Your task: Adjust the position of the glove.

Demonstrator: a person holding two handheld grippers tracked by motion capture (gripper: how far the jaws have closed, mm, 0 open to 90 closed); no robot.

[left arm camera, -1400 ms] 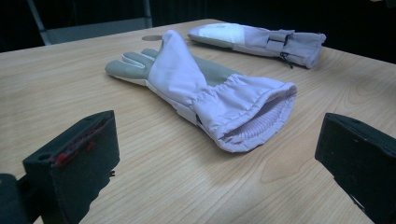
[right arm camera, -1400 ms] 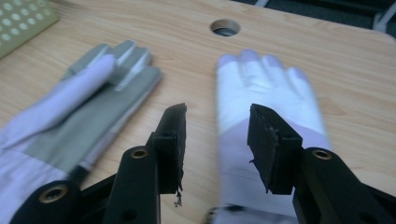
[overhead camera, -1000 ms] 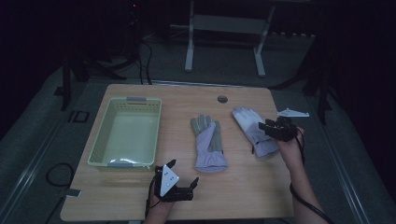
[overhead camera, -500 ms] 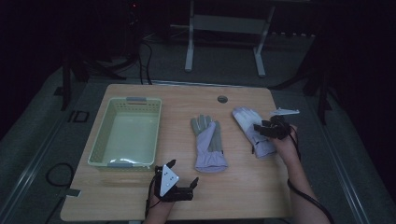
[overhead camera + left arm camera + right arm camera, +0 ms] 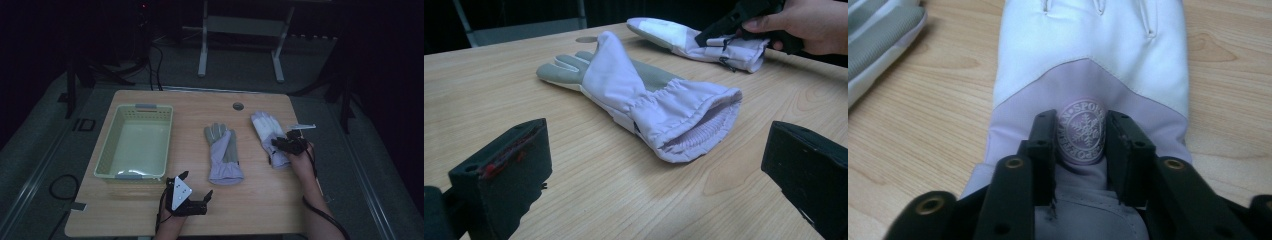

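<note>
My right gripper (image 5: 1080, 137) has just been closing and now pinches the right glove (image 5: 1088, 65) on the desk (image 5: 260, 195); my left gripper (image 5: 659, 170) waits spread. Both gloves remain outside the basket (image 5: 107, 155).

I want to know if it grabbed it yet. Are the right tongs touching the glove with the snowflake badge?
Touching. In the right gripper view the right tongs have just been closing, and both jaws pinch a fold of the glove at its snowflake badge.

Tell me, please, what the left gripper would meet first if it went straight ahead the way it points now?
Most likely the open cuff of the middle glove, lying on the table ahead of the left gripper's open jaws; depth is uncertain.
</note>
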